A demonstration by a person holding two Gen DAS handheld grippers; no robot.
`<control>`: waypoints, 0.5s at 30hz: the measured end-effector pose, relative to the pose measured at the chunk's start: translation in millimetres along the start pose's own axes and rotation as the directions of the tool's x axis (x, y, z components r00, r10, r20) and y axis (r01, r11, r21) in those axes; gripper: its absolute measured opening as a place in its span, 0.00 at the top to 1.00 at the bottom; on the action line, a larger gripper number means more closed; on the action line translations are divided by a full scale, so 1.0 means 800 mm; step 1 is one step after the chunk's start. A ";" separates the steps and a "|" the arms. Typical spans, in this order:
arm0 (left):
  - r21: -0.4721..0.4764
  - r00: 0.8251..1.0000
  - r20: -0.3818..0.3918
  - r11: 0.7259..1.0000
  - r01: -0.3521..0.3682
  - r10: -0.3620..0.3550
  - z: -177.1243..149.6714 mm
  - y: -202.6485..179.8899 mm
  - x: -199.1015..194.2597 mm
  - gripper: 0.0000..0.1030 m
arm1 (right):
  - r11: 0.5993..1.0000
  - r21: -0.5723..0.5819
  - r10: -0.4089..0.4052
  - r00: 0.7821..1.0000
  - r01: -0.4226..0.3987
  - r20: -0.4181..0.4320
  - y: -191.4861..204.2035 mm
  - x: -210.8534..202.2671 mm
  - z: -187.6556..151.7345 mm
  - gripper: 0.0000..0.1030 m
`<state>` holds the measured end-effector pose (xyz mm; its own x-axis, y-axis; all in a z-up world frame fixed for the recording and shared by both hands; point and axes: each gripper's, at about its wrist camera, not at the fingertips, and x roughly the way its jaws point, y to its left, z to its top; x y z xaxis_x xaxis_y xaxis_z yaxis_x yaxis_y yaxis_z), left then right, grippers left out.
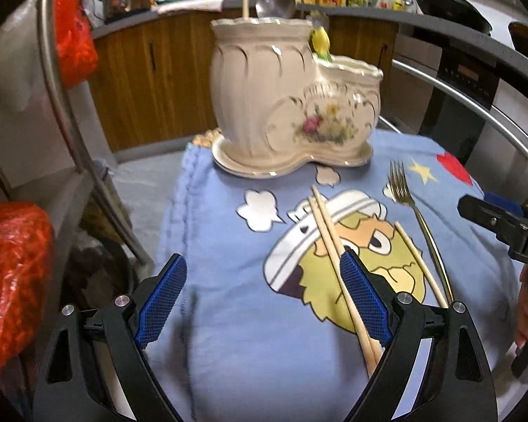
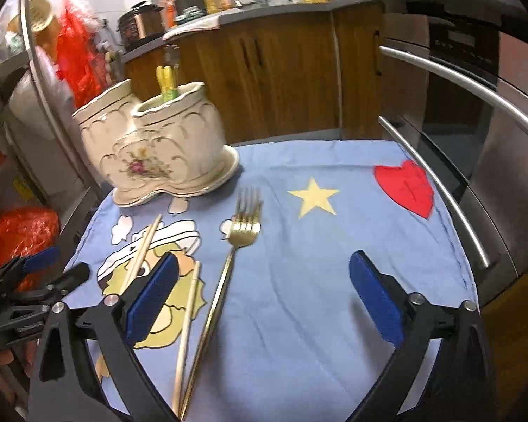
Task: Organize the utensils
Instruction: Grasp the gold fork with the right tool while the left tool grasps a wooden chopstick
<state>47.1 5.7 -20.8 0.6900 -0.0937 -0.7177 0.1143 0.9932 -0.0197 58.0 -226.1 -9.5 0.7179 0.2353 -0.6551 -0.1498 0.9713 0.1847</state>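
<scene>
The pair of chopsticks (image 1: pixel 329 246) lies on the blue cartoon cloth (image 1: pixel 228 316) over the surface, tips toward the ceramic holder (image 1: pixel 281 105) at 12 o'clock, butt ends running under your left gripper's right finger. A single chopstick (image 1: pixel 420 263) and the gold fork (image 1: pixel 419 221) lie just beside them at 3 o'clock, nearly touching each other at the near end. Your left gripper (image 1: pixel 264 302) hangs wide apart and empty, with the pair at its right pad rather than centred, so shift toward 3 o'clock until both sticks sit between the pads, then close low on the cloth so neither rolls out. Your right gripper (image 2: pixel 264 302) is also spread wide and empty; the fork and the single chopstick sit just inside its left finger in the right wrist view. Judging by the layout, take one item per grasp, lift clear, and tip it upright over the holder's taller compartment at 11 o'clock, where a spoon (image 1: pixel 276 1) already stands.
</scene>
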 end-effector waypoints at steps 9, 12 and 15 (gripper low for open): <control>0.000 0.998 -0.047 0.999 0.041 -0.041 0.001 -0.010 0.018 0.22 | 0.999 -0.035 0.034 0.995 -0.037 -0.096 0.012 0.030 -0.008 0.56; 0.004 0.996 -0.061 0.998 0.059 -0.059 0.002 -0.015 0.021 0.34 | 0.998 -0.004 0.056 0.987 -0.057 -0.153 0.010 0.044 -0.008 0.73; -0.012 0.992 -0.070 0.995 0.101 -0.102 0.003 -0.019 0.020 0.45 | 0.997 0.005 0.078 0.985 -0.078 -0.153 0.013 0.046 -0.005 0.79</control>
<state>58.1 -11.2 -29.9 0.6227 -0.1891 -0.7593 0.1746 0.9795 -0.1007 80.1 -207.5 -35.1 0.5917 0.3132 -0.7429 -0.2021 0.9497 0.2393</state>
